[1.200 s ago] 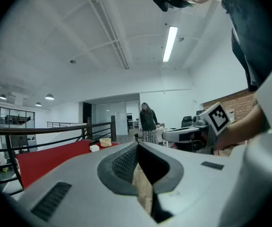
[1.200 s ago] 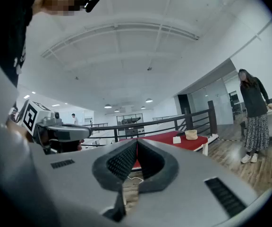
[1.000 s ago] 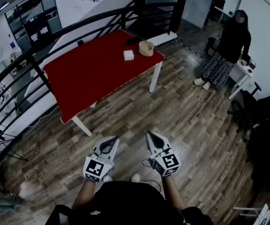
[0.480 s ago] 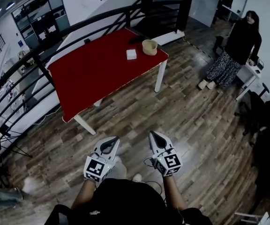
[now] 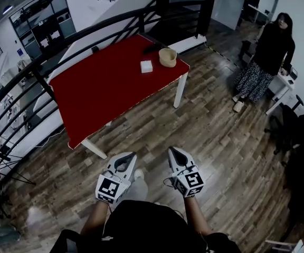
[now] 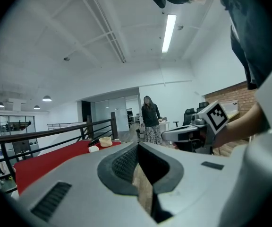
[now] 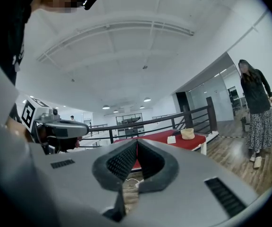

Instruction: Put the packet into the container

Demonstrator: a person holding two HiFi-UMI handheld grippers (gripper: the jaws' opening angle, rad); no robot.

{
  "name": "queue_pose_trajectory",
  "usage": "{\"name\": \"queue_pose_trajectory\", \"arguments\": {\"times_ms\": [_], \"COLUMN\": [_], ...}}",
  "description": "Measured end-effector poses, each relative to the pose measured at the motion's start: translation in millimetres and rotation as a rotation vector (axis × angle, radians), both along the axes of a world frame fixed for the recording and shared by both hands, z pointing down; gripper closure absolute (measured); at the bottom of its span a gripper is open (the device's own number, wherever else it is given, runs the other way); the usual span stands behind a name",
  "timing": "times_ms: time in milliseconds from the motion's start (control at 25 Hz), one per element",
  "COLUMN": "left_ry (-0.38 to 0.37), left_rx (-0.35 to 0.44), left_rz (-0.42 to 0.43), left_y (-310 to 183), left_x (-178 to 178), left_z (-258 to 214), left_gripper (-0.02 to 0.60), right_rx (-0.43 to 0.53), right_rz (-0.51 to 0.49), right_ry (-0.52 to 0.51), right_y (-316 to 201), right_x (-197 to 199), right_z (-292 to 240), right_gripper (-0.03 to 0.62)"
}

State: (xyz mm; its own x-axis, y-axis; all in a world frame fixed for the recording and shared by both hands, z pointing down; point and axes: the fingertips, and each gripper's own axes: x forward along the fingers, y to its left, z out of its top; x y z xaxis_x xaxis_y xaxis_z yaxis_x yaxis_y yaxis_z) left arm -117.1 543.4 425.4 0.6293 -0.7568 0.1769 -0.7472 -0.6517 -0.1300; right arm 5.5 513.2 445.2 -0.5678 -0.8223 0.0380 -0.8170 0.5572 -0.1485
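Observation:
A small white packet (image 5: 146, 66) lies on the red table (image 5: 102, 86), far ahead of me. Just right of it stands a round beige container (image 5: 167, 57), near the table's far right corner. Both show small in the left gripper view, the packet (image 6: 94, 149) beside the container (image 6: 106, 141), and in the right gripper view as packet (image 7: 171, 139) and container (image 7: 187, 134). My left gripper (image 5: 127, 157) and right gripper (image 5: 171, 152) hang side by side over the wooden floor, well short of the table. Both are shut with nothing between the jaws.
A black railing (image 5: 62, 46) runs behind and left of the table. A person in a dark top and patterned skirt (image 5: 265, 57) stands at the far right beside a white desk (image 5: 278, 86). Black office chairs (image 5: 300, 125) sit at the right edge. Wooden floor (image 5: 215, 141) lies between me and the table.
The view has shifted slightly toward the table. Both grippers stay shut and low in front of me. The person at the right has stepped a little.

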Motion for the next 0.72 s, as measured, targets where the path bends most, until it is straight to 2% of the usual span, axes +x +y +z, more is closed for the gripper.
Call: {"name": "queue_pose_trajectory", "arguments": {"times_ms": [400, 720], "left_ry": [0.021, 0.030], "left_rx": [0.001, -0.031], "left_rz": [0.048, 0.060], "left_y": [-129.5, -204.9], "left_x": [-28.7, -65.2], "left_z": [-7.9, 0.7], "left_gripper": [0.575, 0.575], "right_rx": [0.006, -0.003], "right_rz": [0.028, 0.043], "right_ry": [0.033, 0.054], "right_y": [-112.8, -186.3], "right_x": [-35.6, -72.5], "right_z": [-13.6, -14.1], "right_gripper": [0.572, 0.572]}}
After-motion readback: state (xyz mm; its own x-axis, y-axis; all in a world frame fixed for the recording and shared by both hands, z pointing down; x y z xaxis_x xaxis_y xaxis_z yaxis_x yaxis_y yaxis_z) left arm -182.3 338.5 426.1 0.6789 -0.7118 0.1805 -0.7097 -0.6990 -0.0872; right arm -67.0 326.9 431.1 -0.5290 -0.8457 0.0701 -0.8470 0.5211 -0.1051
